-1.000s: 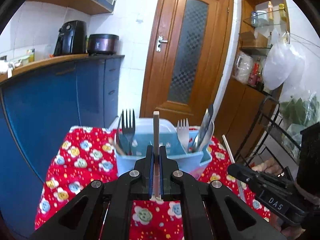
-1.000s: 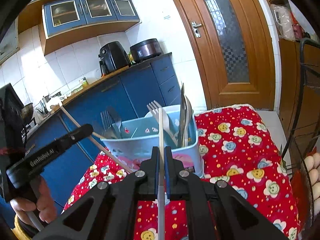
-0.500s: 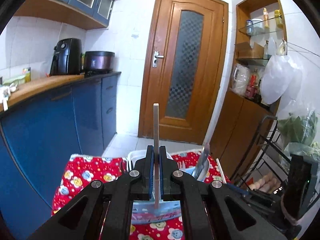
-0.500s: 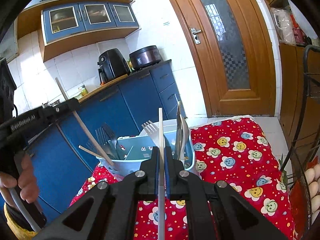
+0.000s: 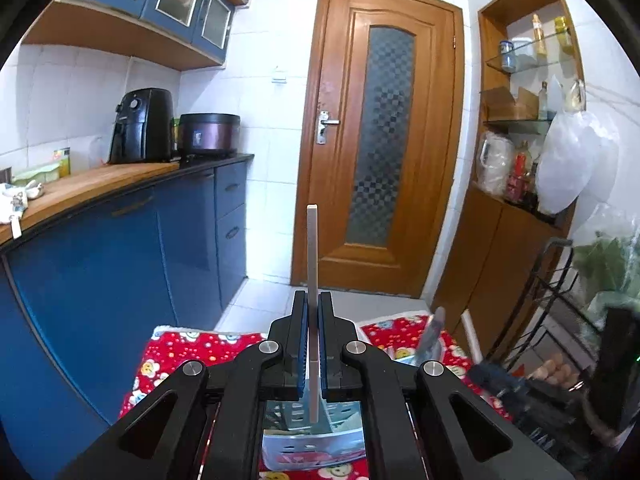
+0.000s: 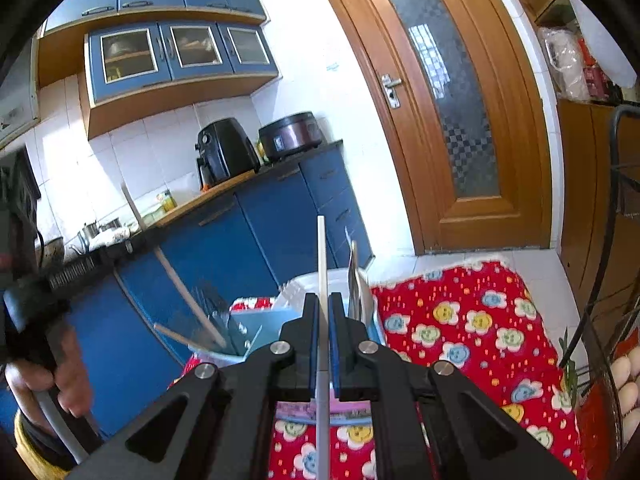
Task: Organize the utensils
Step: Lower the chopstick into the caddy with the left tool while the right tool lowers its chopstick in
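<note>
Clamping one pale chopstick upright, the left gripper hovers above the blue utensil caddy; only the right view shows the right gripper pinching another chopstick and forks beyond.

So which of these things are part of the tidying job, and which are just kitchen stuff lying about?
Part of the job:
- left claw, shut on a tan chopstick
- right claw, shut on a white chopstick
- blue utensil caddy with forks and knives

Just lying about:
- air fryer
- cooker pot
- eggs
- flowered red cloth
</note>
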The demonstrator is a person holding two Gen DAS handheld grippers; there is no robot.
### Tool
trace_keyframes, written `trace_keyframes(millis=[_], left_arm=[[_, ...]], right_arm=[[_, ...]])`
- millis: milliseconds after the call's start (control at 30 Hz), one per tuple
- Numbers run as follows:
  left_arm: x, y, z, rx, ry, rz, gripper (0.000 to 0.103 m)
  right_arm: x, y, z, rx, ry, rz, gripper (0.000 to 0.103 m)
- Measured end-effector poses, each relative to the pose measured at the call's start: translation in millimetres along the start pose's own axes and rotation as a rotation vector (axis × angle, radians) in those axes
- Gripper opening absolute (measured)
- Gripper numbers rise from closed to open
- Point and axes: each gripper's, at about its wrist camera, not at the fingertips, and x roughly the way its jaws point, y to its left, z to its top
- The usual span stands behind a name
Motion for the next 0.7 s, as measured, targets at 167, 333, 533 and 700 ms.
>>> trace_keyframes(millis=[167, 333, 533, 700], left_arm=[[14, -1, -13, 0.028, 0.016, 0.028, 0.004], [27, 0, -22, 0.024, 0.042, 0.025, 0.004], [40, 4, -33, 0.011, 0.058, 0.016, 0.004], [47, 10, -41, -0.015, 0.078, 0.005, 0.004]], right_arm=[[9, 2, 11, -0.024, -0.072, -0.012, 0.006], [27, 6, 18, -0.047, -0.141, -0.008, 0.006], [54, 11, 15, -0.069, -0.197, -0.027, 0.007], [67, 15, 10, -0.116, -0.191, -0.073, 0.007]])
